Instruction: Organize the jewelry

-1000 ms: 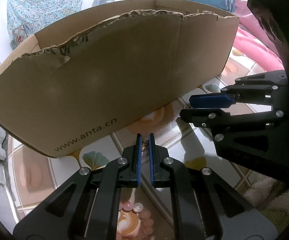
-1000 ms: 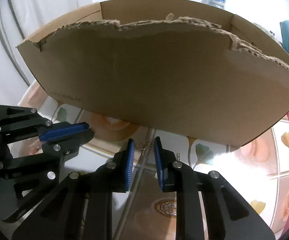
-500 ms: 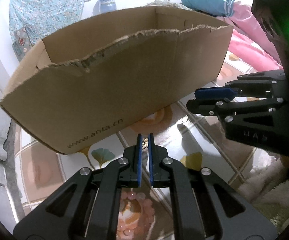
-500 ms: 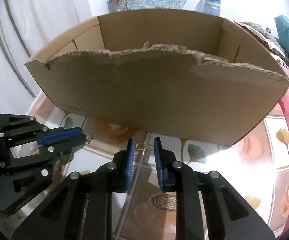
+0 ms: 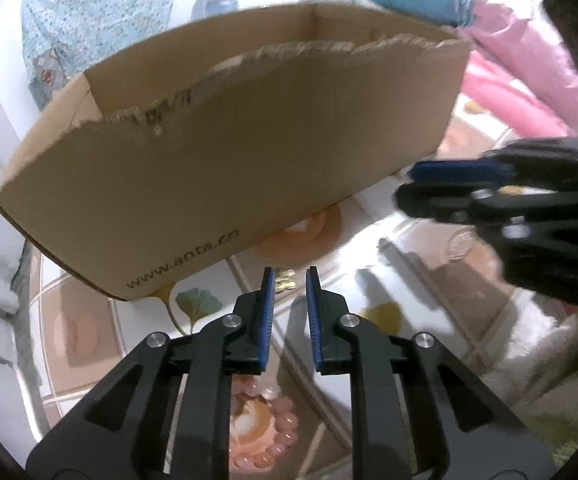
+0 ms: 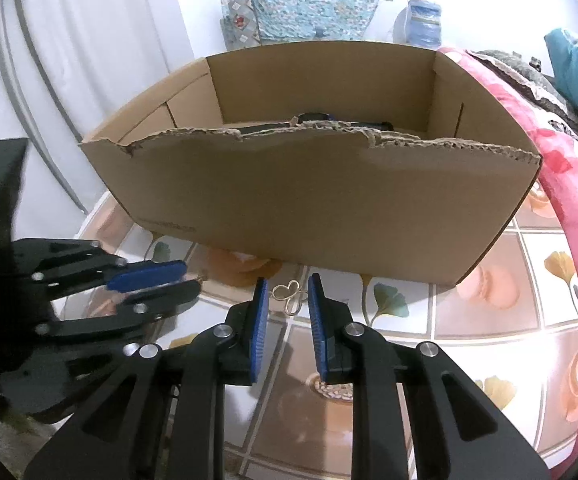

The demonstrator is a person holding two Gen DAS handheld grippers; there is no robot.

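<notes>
My left gripper (image 5: 289, 276) hovers over the tiled table just in front of the cardboard box (image 5: 249, 152). Its jaws are opening, and a small gold piece (image 5: 287, 279) sits between the tips near the left pad, not squeezed. A pink bead bracelet (image 5: 267, 436) lies on the table under that gripper. My right gripper (image 6: 287, 294) is shut on a gold clover-shaped wire ornament (image 6: 289, 295), held above the table before the box (image 6: 329, 200). In the right wrist view the left gripper (image 6: 169, 284) is at the left. In the left wrist view the right gripper (image 5: 421, 184) is at the right.
The box has a torn front rim, and dark items (image 6: 313, 118) lie inside it. A silvery round disc (image 5: 462, 245) rests on the table at the right. Pink bedding (image 6: 569, 208) borders the table's right side, and a white wall (image 6: 89, 60) stands behind on the left.
My left gripper's jaws have spread apart around the small gold piece. My right gripper has risen with the ornament, so the inside of the box now shows over its rim.
</notes>
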